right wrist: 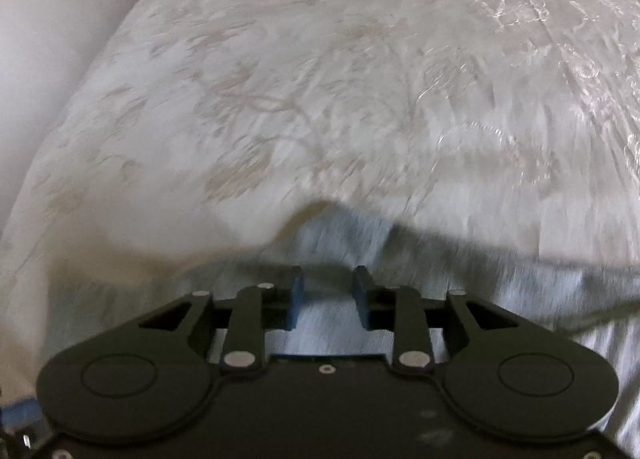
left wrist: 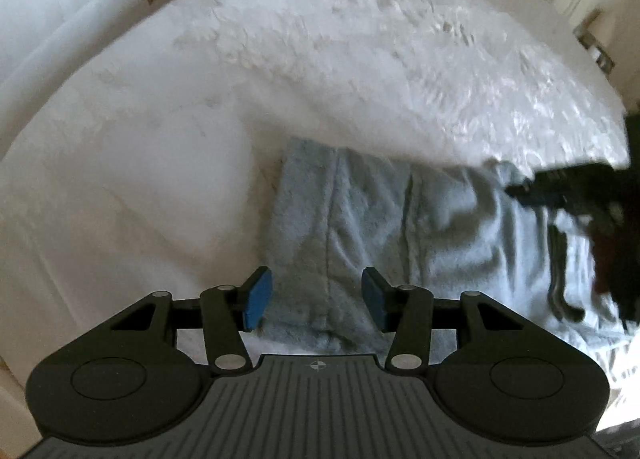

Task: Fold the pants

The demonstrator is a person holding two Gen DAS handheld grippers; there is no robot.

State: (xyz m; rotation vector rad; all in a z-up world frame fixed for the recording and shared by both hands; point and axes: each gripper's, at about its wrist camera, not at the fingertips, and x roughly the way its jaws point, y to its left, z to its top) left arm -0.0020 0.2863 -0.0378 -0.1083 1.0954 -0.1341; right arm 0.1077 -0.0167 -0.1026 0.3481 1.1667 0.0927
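**Pants lie flat near the bed's front edge**

The pale blue pants (left wrist: 400, 227) lie on the bed (left wrist: 160, 179) near its front edge. The left gripper (left wrist: 316, 305) hangs open above them, empty; the right gripper (right wrist: 328, 299) is parted too, gripping nothing. Pinch matching corners, lift evenly, fold onto the wide bare bedspread beyond.

Light level: moderate, soft daylight, cool cast.
Source: apparently upper right; sheen on the bedspread (right wrist: 560, 19) there.
Glare: left half of the bedspread in the left wrist view washed out, pattern lost.
Shadows: dark band along the pants (right wrist: 340, 227) far edge.
Blur: motion smear across fabric in both views; right gripper (left wrist: 568, 195) smeared.
Distortion: fisheye bowing, dark corners.
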